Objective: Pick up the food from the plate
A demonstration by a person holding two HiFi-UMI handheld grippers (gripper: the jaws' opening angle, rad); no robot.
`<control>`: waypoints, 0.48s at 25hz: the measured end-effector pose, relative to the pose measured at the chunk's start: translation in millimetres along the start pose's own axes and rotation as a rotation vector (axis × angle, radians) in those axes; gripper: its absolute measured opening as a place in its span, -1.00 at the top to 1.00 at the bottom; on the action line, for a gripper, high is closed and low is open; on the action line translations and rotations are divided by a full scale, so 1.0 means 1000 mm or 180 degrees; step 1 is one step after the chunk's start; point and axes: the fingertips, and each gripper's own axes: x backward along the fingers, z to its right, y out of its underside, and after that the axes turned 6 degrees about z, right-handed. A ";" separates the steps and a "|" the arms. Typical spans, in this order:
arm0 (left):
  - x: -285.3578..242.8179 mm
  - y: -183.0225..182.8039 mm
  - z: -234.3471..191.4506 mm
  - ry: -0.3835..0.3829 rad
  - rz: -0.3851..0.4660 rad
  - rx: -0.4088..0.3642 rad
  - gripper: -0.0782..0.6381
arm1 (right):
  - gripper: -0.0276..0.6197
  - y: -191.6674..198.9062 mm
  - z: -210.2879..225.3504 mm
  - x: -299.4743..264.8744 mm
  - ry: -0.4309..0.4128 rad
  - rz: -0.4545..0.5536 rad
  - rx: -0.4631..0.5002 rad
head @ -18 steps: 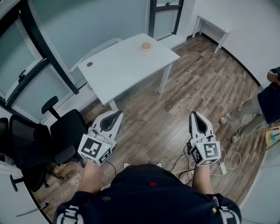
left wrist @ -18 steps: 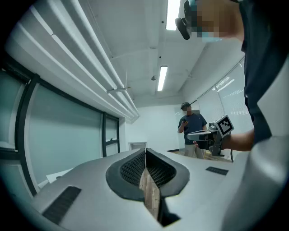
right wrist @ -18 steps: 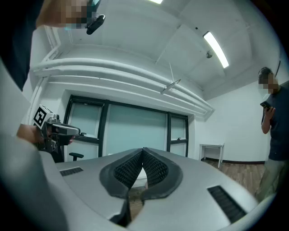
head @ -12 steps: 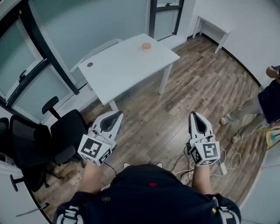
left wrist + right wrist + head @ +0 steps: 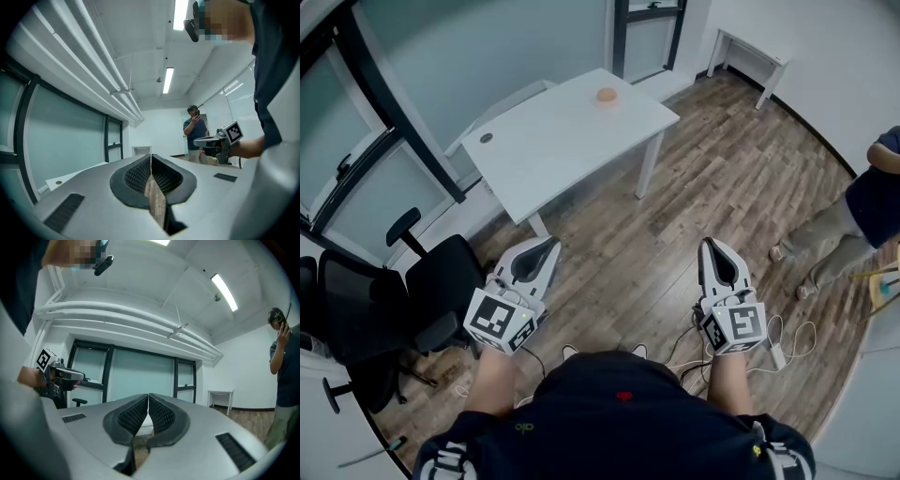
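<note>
Both jaws fully closed on my end, nothing held: left gripper [image 5: 543, 250], right gripper [image 5: 713, 249]. Food [image 5: 606, 95] sits on white table [image 5: 546, 150], 12 o'clock, well apart from both

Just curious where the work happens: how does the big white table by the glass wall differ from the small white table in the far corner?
The big white table is broad and carries a small round orange food item; the small white table is narrow, with nothing visible on it. The big one stands by the glass wall, the small one against the white wall. Both are white.
</note>
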 end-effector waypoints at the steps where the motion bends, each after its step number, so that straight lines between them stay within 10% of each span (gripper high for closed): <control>1: -0.002 0.000 0.003 0.0009 -0.0008 -0.0001 0.71 | 0.84 0.001 0.003 0.002 0.0015 -0.0016 -0.0007; 12: -0.059 0.005 0.068 0.0040 -0.0086 -0.0056 0.71 | 0.84 0.023 0.076 0.040 0.0048 -0.0070 -0.0105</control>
